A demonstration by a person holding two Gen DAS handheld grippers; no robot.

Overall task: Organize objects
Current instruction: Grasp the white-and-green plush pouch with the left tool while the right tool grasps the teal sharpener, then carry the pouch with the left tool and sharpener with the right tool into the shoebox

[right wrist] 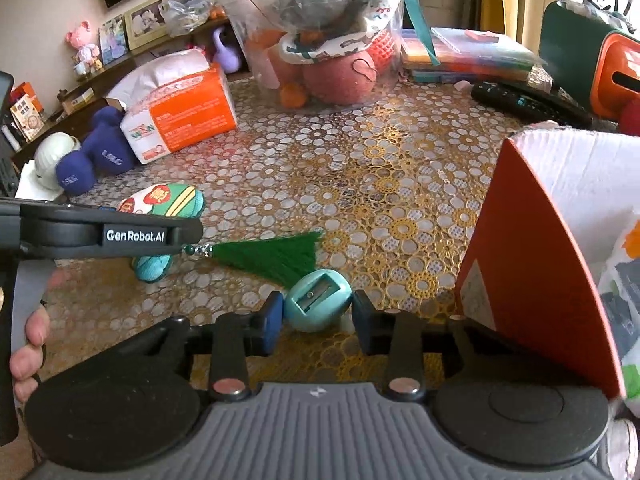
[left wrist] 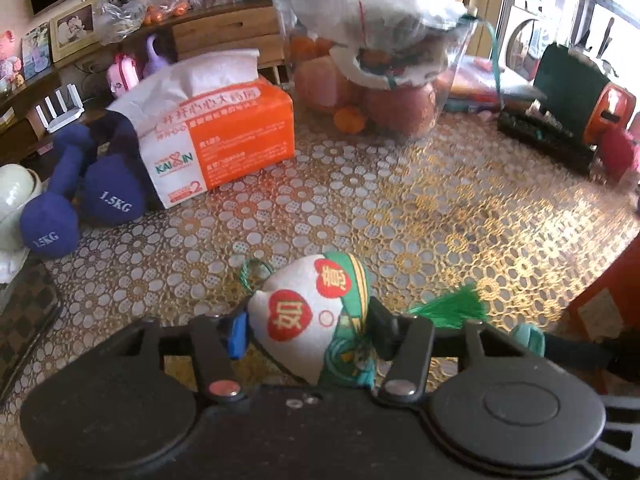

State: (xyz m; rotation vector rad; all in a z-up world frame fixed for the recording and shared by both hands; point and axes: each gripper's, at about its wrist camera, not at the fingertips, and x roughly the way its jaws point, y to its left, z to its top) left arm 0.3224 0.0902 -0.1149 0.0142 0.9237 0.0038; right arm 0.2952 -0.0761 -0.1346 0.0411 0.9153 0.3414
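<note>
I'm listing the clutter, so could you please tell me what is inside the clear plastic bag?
In the clear plastic bag: pink round plush, patterned pouch above it; oranges, I think. Crinkled plastic hides the rest.

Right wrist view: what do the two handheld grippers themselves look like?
Both are matte black plastic. The right gripper has blue-faced finger pads, silver pivot screws, two round black discs and a ribbed grey centre panel. The left gripper carries white "GenRobot.AI" lettering on its side; a bare hand grips its handle.

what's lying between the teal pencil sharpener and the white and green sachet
In the right wrist view, the sachet's green tassel lies between the teal egg-shaped pencil sharpener and the embroidered fabric sachet.
</note>
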